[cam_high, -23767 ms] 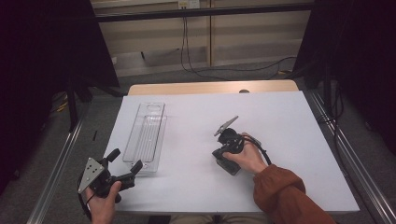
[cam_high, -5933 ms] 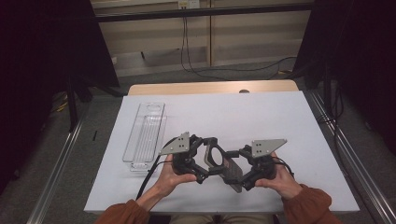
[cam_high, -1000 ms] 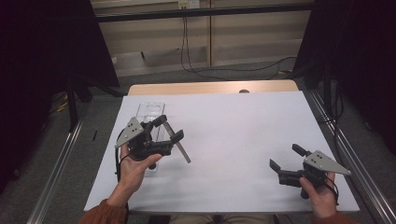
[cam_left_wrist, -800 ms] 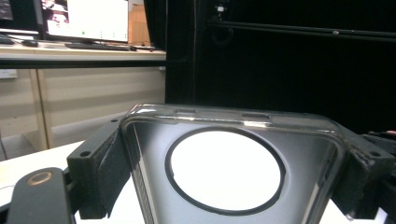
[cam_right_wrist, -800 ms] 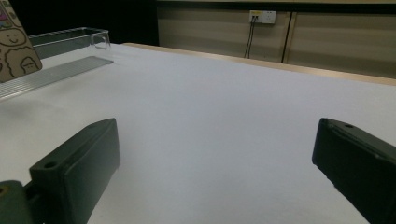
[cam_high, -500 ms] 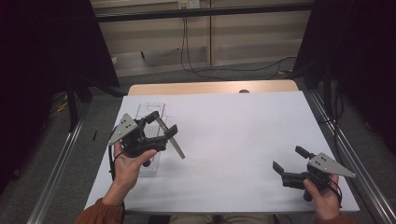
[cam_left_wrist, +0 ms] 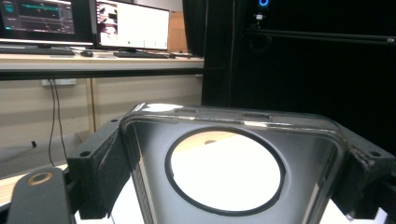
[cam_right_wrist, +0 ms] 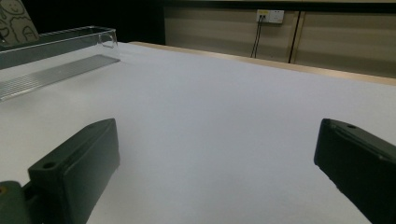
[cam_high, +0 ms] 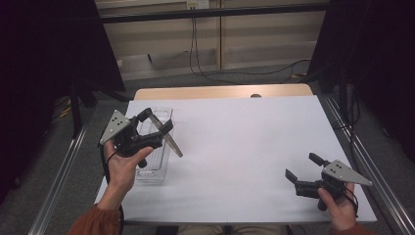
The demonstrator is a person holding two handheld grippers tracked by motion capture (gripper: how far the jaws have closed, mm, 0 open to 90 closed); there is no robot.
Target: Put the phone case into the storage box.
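At the left of the high view the left gripper has its fingers clamped on a flat holed plate above the clear tray; lower it level and centred; the right gripper rests wide open, empty, lower right

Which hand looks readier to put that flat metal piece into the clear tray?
Probably the left. The left gripper is already clamped on the flat metal piece and sits over the clear tray. The right gripper is open, with nothing between its jaws, low at the table's near right corner, far from the tray.
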